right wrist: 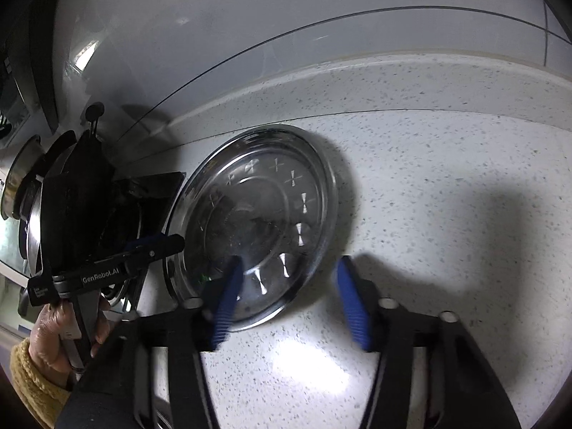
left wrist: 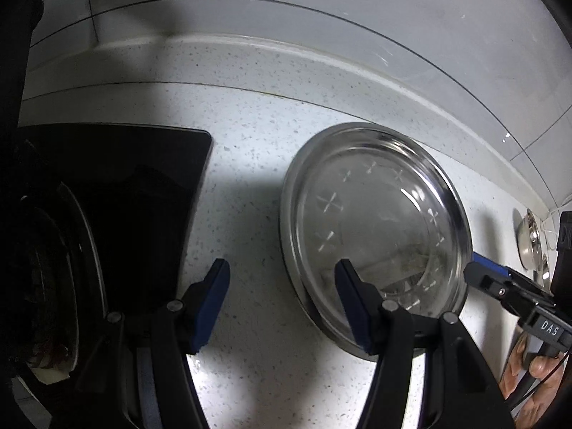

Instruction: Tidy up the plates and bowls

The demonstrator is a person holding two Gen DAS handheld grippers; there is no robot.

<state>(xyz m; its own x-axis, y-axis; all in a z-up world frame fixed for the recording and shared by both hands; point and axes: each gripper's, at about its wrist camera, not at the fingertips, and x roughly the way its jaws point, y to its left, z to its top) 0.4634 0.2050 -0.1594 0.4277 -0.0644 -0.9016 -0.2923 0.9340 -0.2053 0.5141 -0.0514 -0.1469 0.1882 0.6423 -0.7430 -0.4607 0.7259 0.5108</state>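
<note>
A clear glass plate with cut cross marks [left wrist: 379, 221] lies in a steel plate on the speckled white counter; it also shows in the right wrist view [right wrist: 257, 214]. My left gripper [left wrist: 282, 304] is open, its right finger [left wrist: 352, 304] over the plate's near-left rim, its left finger over bare counter. My right gripper [right wrist: 289, 304] is open, its left finger [right wrist: 225, 304] over the plate's near edge, its right finger over counter. Neither holds anything. The right gripper's tip [left wrist: 489, 275] shows at the plate's right rim in the left wrist view.
A black cooktop [left wrist: 136, 193] with a dark pan lies left of the plate. Steel bowls [left wrist: 531, 239] stand at the far right by the wall. A raised counter ledge and tiled wall [left wrist: 321, 18] run behind. Speckled counter [right wrist: 447, 214] lies right of the plate.
</note>
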